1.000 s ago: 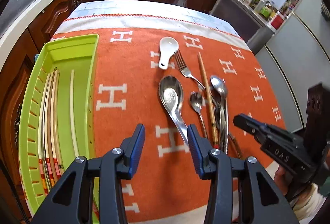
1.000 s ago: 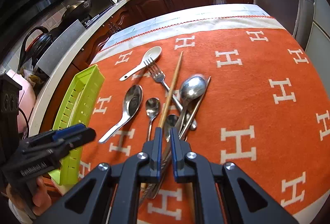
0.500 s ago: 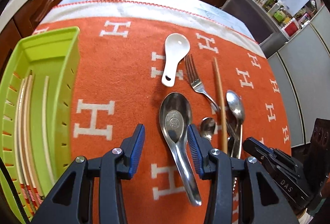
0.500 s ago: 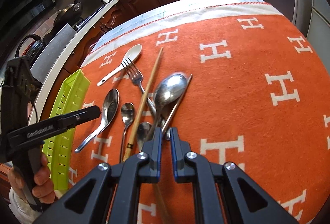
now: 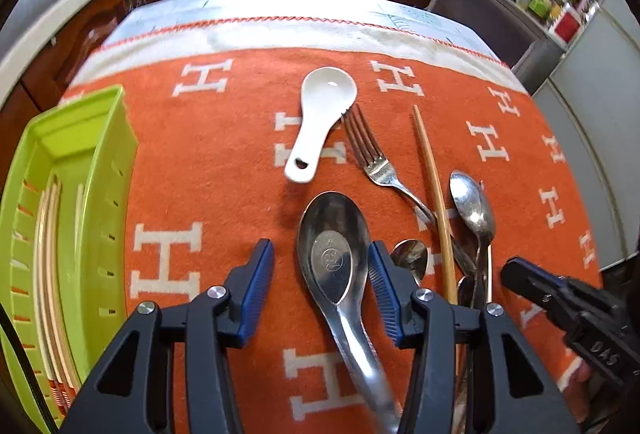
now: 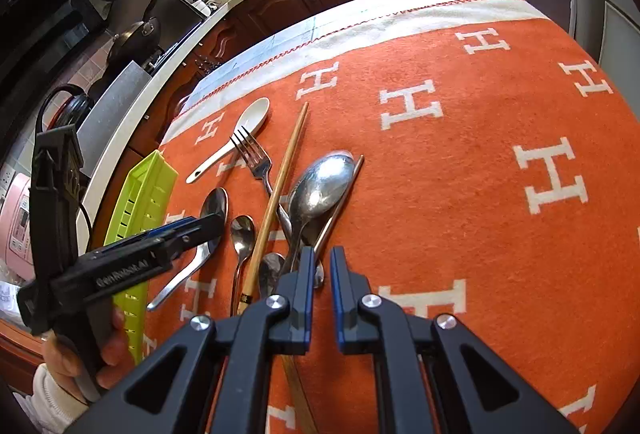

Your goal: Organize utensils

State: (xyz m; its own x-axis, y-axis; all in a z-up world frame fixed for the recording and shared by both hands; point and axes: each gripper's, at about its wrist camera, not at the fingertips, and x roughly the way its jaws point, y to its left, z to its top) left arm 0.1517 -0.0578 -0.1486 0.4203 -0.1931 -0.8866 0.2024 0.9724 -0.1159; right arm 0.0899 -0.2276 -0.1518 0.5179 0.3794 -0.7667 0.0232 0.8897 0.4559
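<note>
The left gripper (image 5: 320,286) is wide open above the orange cloth (image 5: 224,162), its blue pads either side of the large steel spoon (image 5: 334,258) without gripping it. The right gripper (image 6: 320,290) is nearly closed, a narrow gap between its pads, holding nothing; it sits at the near end of the utensil pile. The white ceramic spoon (image 5: 320,114), fork (image 5: 370,154) and wooden chopstick (image 5: 434,194) lie farther out. The green tray (image 5: 108,170) at left contains chopsticks (image 5: 50,274).
</note>
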